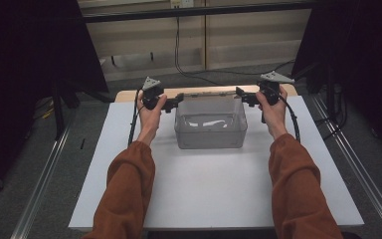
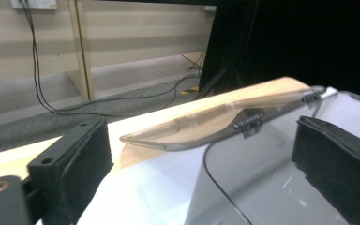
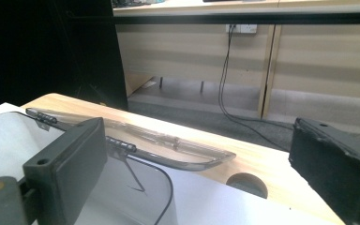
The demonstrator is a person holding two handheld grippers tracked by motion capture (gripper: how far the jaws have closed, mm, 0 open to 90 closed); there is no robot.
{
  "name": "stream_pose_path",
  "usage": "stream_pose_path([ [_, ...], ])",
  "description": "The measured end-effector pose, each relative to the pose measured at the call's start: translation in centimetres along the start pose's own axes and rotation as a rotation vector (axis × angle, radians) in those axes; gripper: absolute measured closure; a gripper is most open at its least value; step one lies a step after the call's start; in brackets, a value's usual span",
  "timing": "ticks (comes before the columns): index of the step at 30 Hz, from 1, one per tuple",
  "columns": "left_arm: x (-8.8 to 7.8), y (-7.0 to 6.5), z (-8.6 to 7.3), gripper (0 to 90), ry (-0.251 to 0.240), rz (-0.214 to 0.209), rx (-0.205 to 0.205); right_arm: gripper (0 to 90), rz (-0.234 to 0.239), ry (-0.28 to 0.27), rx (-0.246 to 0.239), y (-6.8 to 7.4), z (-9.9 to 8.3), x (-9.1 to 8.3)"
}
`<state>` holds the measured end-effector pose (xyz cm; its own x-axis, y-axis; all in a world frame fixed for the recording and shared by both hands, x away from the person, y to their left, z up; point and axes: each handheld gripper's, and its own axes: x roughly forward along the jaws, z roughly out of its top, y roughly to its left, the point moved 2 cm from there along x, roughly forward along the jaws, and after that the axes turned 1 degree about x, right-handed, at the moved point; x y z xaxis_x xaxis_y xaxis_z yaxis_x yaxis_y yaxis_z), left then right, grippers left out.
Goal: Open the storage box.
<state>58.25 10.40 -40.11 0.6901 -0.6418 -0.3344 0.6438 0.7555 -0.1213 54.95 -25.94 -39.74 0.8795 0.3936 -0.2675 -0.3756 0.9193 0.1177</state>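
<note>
No writing can be read on anything here. A clear plastic box [image 1: 210, 124] sits on the white desk [image 1: 214, 184], near the far edge and about halfway between the left and right edges. The box is see-through and smooth, with rounded corners, and its long side runs left to right. Its clear lid [image 2: 225, 117] is flipped open on small dark hinges [image 2: 248, 123] and lies back over the wooden strip [image 1: 129, 94] along the far edge. The left gripper [image 1: 175, 102] is held at the box's far left corner, the right gripper [image 1: 242, 95] at its far right corner. Both sets of black jaws are spread wide, holding nothing. Orange sleeves [image 1: 124, 194] cover the person's arms.
</note>
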Motion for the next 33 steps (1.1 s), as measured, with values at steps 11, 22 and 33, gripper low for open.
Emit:
stream_pose_path([
  [11,-1.8,-1.2,-0.3,3.9,-0.055,0.002,0.027,3.2,-0.012,-0.036,-0.024,1.2,-0.5,-2.0],
  [22,-3.9,-1.8,-1.0,4.2,-0.103,-0.013,0.021,0.1,0.005,-0.056,-0.049,2.9,-1.4,-3.5],
  [33,-5.9,-2.8,-1.8,4.3,-0.135,-0.007,0.036,0.0,-0.006,-0.082,-0.075,4.2,-1.8,-5.4],
])
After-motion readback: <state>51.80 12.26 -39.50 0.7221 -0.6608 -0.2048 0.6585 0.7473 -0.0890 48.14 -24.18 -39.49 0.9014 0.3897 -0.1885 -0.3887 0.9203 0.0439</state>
